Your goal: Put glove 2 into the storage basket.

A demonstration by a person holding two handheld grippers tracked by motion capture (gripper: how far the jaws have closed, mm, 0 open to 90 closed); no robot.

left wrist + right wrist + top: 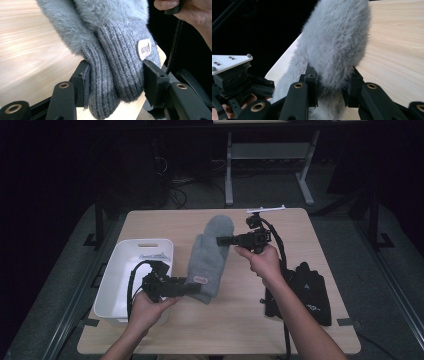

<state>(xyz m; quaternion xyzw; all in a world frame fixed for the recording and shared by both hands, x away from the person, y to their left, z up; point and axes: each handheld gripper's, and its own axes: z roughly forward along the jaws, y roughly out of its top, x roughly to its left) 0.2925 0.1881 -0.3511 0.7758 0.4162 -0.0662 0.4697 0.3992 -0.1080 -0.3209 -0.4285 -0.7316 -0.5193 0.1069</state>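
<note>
Over wood table, left tool [192, 287] pinches ribbed knit cuff, right tool [220, 240] pinches fuzzy grey mitten [209, 255].

Grey fuzzy mitten [210, 255], ribbed knit cuff, white label. White bin [120, 280] left of frame. Black gloves [307, 292] lower right. Light wood-grain worktop [240, 320]. Black hand-held gripper jaws.

Dark room, grey floor [260, 190], metal table frame [229, 175] behind.
</note>
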